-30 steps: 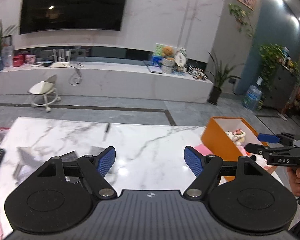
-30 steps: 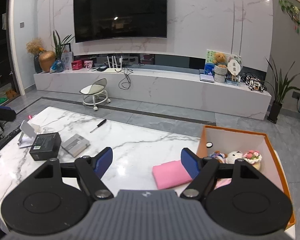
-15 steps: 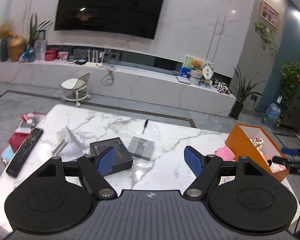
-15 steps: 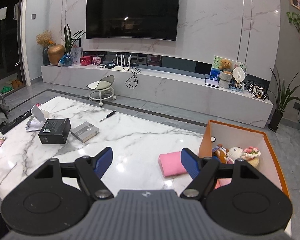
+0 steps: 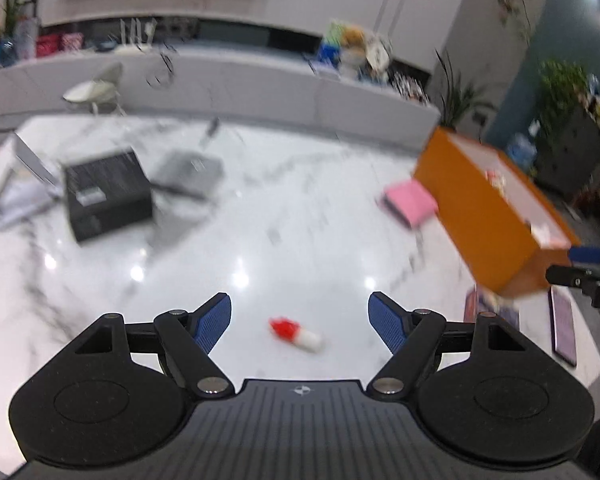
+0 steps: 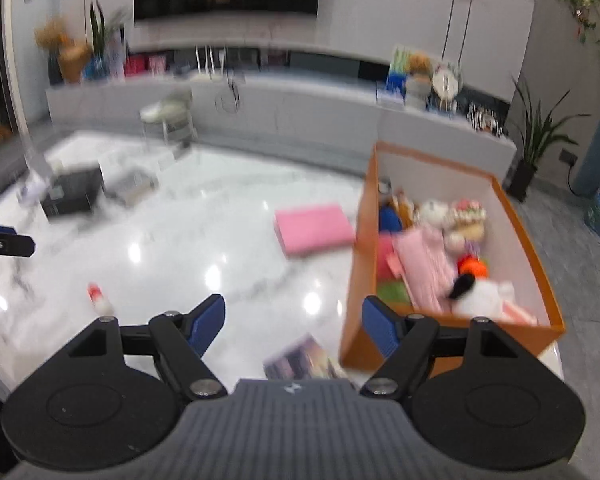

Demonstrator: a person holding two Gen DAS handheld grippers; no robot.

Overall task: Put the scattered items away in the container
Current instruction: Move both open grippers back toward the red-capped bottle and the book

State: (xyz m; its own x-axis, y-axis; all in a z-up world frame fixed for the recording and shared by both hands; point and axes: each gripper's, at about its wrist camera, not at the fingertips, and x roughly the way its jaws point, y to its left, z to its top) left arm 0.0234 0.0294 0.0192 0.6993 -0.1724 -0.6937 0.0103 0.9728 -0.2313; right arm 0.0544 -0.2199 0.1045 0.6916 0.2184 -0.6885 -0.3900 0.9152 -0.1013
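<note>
Both views are dipping toward table [image 5: 260,208]; left gripper [image 5: 300,320] gaping wide over tube [image 5: 296,332] lower centre, right gripper [image 6: 293,322] wide, empty.

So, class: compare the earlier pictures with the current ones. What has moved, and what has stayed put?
Both cameras have tipped down toward the table. The left gripper now frames a small red-and-white bottle; the right gripper sits nearer the orange box. Both stay open and empty. The pink pad and black box lie unmoved.
</note>
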